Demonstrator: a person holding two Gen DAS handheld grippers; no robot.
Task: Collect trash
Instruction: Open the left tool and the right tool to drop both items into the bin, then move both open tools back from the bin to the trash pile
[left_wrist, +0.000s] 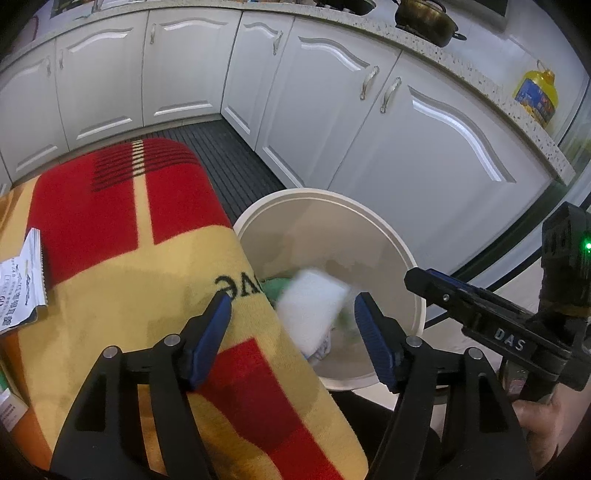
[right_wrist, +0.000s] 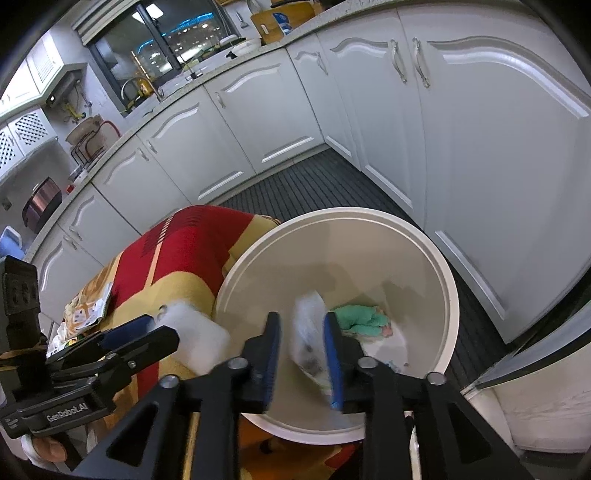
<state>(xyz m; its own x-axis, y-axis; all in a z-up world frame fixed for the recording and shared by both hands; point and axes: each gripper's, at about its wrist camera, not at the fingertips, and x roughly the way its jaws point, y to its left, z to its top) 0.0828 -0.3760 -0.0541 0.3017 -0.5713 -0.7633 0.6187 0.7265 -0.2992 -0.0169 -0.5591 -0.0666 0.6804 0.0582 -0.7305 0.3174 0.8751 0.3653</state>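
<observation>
A round white bin (left_wrist: 328, 194) (right_wrist: 369, 212) stands on the floor beside a red and yellow blanket (left_wrist: 110, 221). My left gripper (left_wrist: 293, 301) hangs open over the bin's near edge. A blurred white block (left_wrist: 314, 310) (right_wrist: 195, 339) lies between its blue pads (left_wrist: 210, 332) without touching either. My right gripper (right_wrist: 302, 318) is open above the bin's mouth, with a blurred clear-white wrapper (right_wrist: 308, 339) loose between its pads (right_wrist: 334, 354). A green cloth (right_wrist: 360, 319) and other scraps lie at the bottom of the bin. Each gripper shows in the other's view: right (left_wrist: 417, 280), left (right_wrist: 162, 330).
A printed paper packet (left_wrist: 22, 288) (right_wrist: 92, 310) lies on the blanket. White cabinet doors (left_wrist: 424, 147) wrap around behind the bin, above a dark slatted floor mat (right_wrist: 314, 188). A yellow oil bottle (left_wrist: 537, 94) and a pot (left_wrist: 424, 20) stand on the counter. A hand (left_wrist: 543, 417) holds the right gripper.
</observation>
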